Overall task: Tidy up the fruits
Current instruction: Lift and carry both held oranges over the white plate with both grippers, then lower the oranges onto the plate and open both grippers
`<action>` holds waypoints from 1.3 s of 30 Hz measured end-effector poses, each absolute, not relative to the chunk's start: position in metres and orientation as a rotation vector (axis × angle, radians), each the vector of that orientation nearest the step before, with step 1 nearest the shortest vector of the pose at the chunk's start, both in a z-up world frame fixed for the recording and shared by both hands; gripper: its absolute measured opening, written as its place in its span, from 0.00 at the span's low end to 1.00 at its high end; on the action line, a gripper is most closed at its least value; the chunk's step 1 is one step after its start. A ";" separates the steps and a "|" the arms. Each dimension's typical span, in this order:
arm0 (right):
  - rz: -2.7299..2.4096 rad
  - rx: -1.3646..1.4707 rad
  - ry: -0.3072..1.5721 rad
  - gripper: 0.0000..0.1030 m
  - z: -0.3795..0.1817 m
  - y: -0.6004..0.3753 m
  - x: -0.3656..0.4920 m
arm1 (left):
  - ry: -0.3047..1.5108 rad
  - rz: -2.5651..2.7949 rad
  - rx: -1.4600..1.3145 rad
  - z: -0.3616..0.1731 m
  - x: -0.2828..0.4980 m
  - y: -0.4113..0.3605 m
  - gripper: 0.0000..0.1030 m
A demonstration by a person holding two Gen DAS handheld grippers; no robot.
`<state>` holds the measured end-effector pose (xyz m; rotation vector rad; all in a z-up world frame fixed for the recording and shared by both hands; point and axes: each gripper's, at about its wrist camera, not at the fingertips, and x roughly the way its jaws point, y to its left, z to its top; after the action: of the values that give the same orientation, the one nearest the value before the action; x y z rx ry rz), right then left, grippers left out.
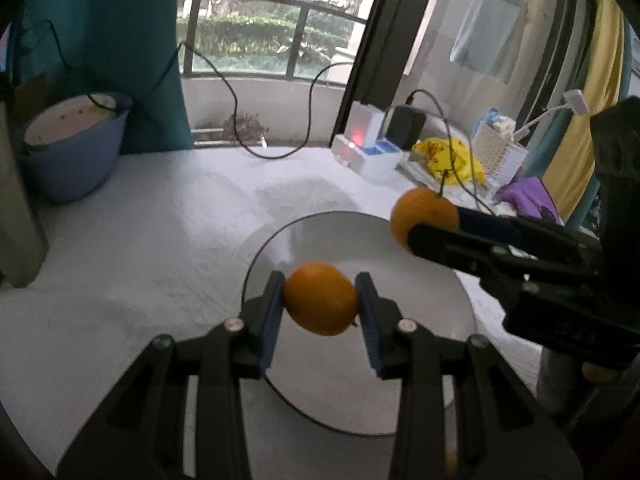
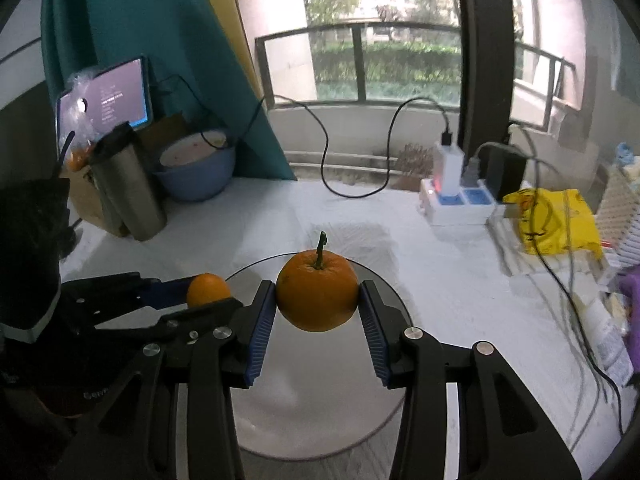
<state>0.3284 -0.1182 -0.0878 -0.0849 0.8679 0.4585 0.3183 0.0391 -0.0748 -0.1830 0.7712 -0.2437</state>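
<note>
The left gripper has its jaws clamped on a small orange, held above the near-middle of the round white plate. The right gripper grips a larger stemmed orange between its blue pads, stem pointing up, over the far half of the same plate. In the left wrist view the right gripper comes in from the right, its orange hanging at the plate's far right rim. In the right wrist view the left gripper sits just beside it at the plate's left edge, so the two tools are close together over the plate. The plate's surface under both fruits is bare. Left of the plate and beyond it, the white cloth lies open up to the blue basin and a steel tumbler. To the right the room narrows: a power strip, a yellow bag and trailing cables crowd that edge of the table.
</note>
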 end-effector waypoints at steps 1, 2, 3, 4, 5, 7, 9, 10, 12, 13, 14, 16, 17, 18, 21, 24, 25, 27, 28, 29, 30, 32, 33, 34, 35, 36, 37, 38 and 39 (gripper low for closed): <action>0.461 -0.085 0.880 0.44 -0.092 -0.116 0.333 | 0.782 -0.244 -0.188 -0.077 0.321 0.040 0.36; 0.462 -0.081 0.890 0.44 -0.095 -0.115 0.337 | 0.797 -0.244 -0.192 -0.079 0.324 0.041 0.36; 0.463 -0.074 0.903 0.44 -0.099 -0.114 0.342 | 0.808 -0.244 -0.198 -0.082 0.327 0.042 0.36; 0.466 -0.067 0.918 0.44 -0.104 -0.113 0.346 | 0.813 -0.244 -0.202 -0.084 0.328 0.042 0.36; 0.469 -0.062 0.927 0.44 -0.107 -0.112 0.349 | 0.821 -0.245 -0.206 -0.086 0.330 0.042 0.36; 0.477 -0.052 0.951 0.44 -0.114 -0.109 0.354 | 0.826 -0.248 -0.210 -0.088 0.329 0.042 0.36; 0.490 -0.043 0.976 0.44 -0.121 -0.106 0.359 | 0.835 -0.255 -0.213 -0.090 0.331 0.041 0.36; 0.497 -0.036 0.986 0.44 -0.124 -0.105 0.361 | 0.839 -0.263 -0.211 -0.091 0.331 0.040 0.36; 0.507 -0.028 1.005 0.44 -0.129 -0.103 0.364 | 0.849 -0.271 -0.203 -0.093 0.334 0.039 0.36; 0.512 -0.023 1.015 0.44 -0.132 -0.101 0.366 | 0.852 -0.272 -0.199 -0.094 0.335 0.038 0.36; 0.516 -0.017 1.025 0.44 -0.135 -0.100 0.367 | 0.848 -0.268 -0.190 -0.094 0.335 0.037 0.36; 0.520 -0.015 1.037 0.44 -0.138 -0.099 0.368 | 0.851 -0.266 -0.181 -0.094 0.335 0.037 0.36; 0.522 -0.007 1.040 0.44 -0.139 -0.099 0.369 | 0.852 -0.264 -0.178 -0.094 0.336 0.036 0.37; 0.523 -0.002 1.045 0.44 -0.139 -0.099 0.370 | 0.852 -0.263 -0.177 -0.094 0.336 0.036 0.37; 0.515 0.006 1.060 0.44 -0.141 -0.099 0.373 | 0.863 -0.259 -0.169 -0.094 0.336 0.036 0.37; 0.519 0.015 1.073 0.45 -0.141 -0.099 0.374 | 0.873 -0.250 -0.160 -0.094 0.336 0.034 0.37; 0.518 0.016 1.071 0.45 -0.141 -0.099 0.374 | 0.875 -0.248 -0.160 -0.094 0.336 0.033 0.37; 0.518 0.017 1.067 0.48 -0.138 -0.099 0.373 | 0.863 -0.248 -0.158 -0.091 0.333 0.033 0.42; 0.513 0.015 1.058 0.52 -0.135 -0.100 0.373 | 0.857 -0.246 -0.157 -0.090 0.332 0.033 0.43; 0.511 0.015 1.051 0.53 -0.133 -0.101 0.372 | 0.846 -0.247 -0.156 -0.088 0.331 0.033 0.43; 0.511 0.015 1.044 0.53 -0.129 -0.101 0.370 | 0.838 -0.246 -0.153 -0.085 0.328 0.033 0.43; 0.504 0.011 1.029 0.53 -0.123 -0.103 0.367 | 0.827 -0.239 -0.149 -0.082 0.324 0.033 0.43; 0.501 0.008 1.020 0.53 -0.119 -0.105 0.364 | 0.822 -0.238 -0.148 -0.080 0.322 0.033 0.43; 0.499 0.007 1.015 0.53 -0.116 -0.105 0.363 | 0.817 -0.236 -0.147 -0.078 0.321 0.033 0.43; 0.497 0.005 1.009 0.53 -0.113 -0.107 0.360 | 0.811 -0.236 -0.144 -0.075 0.318 0.033 0.43; 0.494 0.002 1.002 0.53 -0.110 -0.108 0.358 | 0.804 -0.235 -0.141 -0.073 0.314 0.033 0.43; 0.492 -0.001 0.995 0.53 -0.106 -0.110 0.354 | 0.799 -0.234 -0.140 -0.070 0.311 0.033 0.43; 0.490 -0.003 0.990 0.53 -0.103 -0.110 0.352 | 0.793 -0.232 -0.138 -0.067 0.308 0.033 0.43; 0.489 -0.006 0.983 0.53 -0.100 -0.111 0.349 | 0.787 -0.230 -0.136 -0.065 0.304 0.033 0.43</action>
<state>0.3486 -0.1110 -0.0996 -0.0056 0.9834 0.4886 0.3037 0.0333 -0.0646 -0.1362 0.7866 -0.2302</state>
